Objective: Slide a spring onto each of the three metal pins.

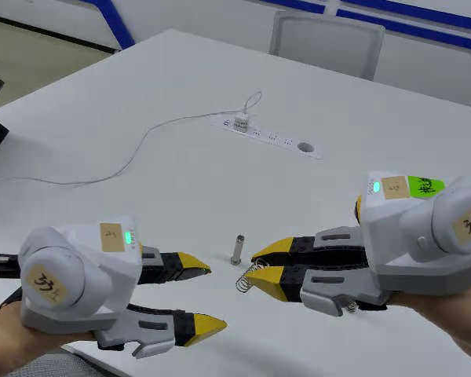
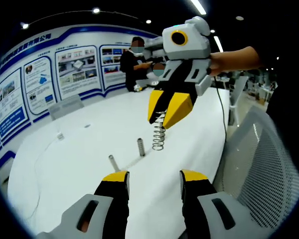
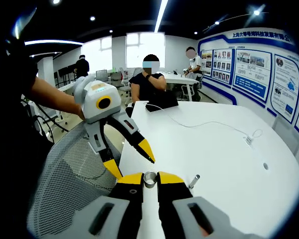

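My right gripper (image 1: 265,267) is shut on a small wire spring (image 1: 246,280), which sticks out sideways from its yellow tips just above the white table (image 1: 180,181). In the right gripper view the spring (image 3: 149,179) sits pinched end-on between the jaws. A short metal pin (image 1: 238,250) stands upright just left of those tips. The left gripper view shows two upright pins (image 2: 140,147) (image 2: 111,162), with the spring (image 2: 159,133) hanging beside the farther one. My left gripper (image 1: 200,297) is open and holds nothing, a little left of the pin.
A white power strip (image 1: 271,135) with a plug and a thin cable (image 1: 133,157) lies across the far table. A grey chair (image 1: 326,43) stands behind it. A mesh chair back (image 2: 261,164) is at the table's near edge. People sit at a farther table (image 3: 154,79).
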Demonstrator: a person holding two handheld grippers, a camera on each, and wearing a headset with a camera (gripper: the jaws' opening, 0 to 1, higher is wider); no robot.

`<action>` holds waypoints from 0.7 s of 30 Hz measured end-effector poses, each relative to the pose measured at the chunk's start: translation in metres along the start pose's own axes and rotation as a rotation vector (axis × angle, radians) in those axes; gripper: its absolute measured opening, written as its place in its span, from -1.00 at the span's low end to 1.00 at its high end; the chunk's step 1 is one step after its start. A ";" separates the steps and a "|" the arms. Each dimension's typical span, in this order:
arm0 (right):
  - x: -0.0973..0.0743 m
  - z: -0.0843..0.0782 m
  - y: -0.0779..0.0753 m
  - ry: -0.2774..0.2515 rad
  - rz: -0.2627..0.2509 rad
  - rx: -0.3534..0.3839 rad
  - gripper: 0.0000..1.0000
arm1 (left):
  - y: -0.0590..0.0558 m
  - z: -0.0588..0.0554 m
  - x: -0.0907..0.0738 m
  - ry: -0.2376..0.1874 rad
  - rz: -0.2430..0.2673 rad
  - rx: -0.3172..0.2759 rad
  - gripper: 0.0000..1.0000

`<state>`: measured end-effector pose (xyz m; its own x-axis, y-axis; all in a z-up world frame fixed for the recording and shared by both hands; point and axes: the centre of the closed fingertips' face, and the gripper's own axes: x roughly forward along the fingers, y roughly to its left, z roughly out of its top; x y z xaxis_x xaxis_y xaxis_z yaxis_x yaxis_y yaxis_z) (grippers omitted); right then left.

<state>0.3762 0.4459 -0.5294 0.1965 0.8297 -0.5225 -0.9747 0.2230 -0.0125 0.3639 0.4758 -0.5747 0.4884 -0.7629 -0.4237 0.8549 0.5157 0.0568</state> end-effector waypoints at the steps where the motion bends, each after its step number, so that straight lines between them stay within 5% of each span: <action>1: 0.000 -0.001 -0.002 0.002 -0.007 0.004 -0.79 | 0.004 -0.001 -0.004 -0.006 0.015 -0.007 -0.15; 10: 0.003 -0.004 -0.022 0.010 -0.059 0.044 -0.78 | 0.027 0.003 -0.018 -0.053 0.110 -0.055 -0.10; 16: 0.001 0.000 -0.040 -0.001 -0.104 0.067 -0.78 | 0.034 -0.008 -0.028 -0.031 0.133 -0.073 -0.03; 21: 0.000 -0.002 -0.057 0.002 -0.142 0.090 -0.78 | 0.041 -0.011 -0.028 -0.041 0.188 -0.096 0.27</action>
<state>0.4316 0.4327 -0.5301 0.3312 0.7857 -0.5226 -0.9238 0.3828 -0.0098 0.3832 0.5228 -0.5705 0.6463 -0.6638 -0.3764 0.7282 0.6839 0.0443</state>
